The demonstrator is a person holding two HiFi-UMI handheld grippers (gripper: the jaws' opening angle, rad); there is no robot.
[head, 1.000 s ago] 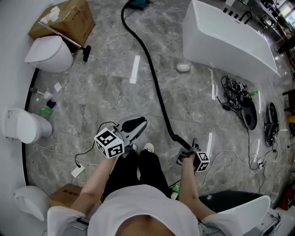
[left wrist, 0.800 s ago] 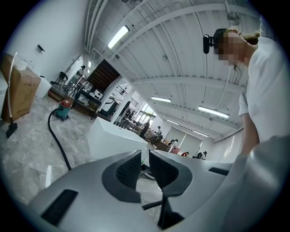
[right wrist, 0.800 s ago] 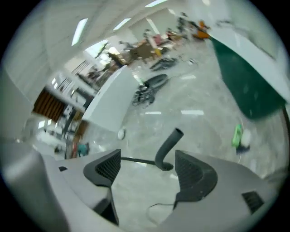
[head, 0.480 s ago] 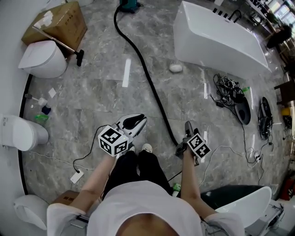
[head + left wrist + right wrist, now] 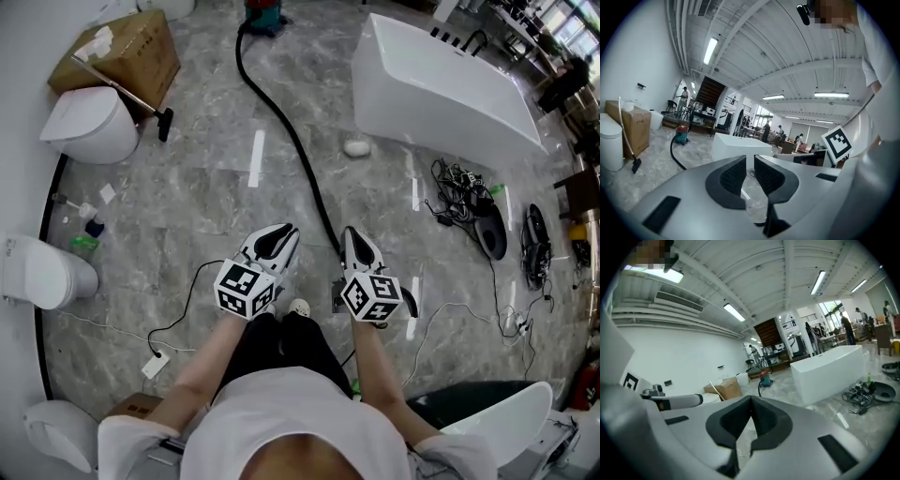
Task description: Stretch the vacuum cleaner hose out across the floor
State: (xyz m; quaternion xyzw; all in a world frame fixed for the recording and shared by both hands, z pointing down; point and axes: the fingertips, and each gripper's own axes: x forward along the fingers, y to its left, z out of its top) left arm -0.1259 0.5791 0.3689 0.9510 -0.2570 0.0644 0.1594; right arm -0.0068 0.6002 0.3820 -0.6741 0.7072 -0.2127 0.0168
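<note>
Black hose (image 5: 292, 141) stretches diagonally toward vacuum cleaner (image 5: 263, 15).

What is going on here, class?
A person holds a gripper in each hand above the floor. The black hose lies stretched from the vacuum cleaner toward their feet, held by neither. The fingers of the right gripper have just closed on nothing; those of the left gripper stand slightly apart, empty.
</note>
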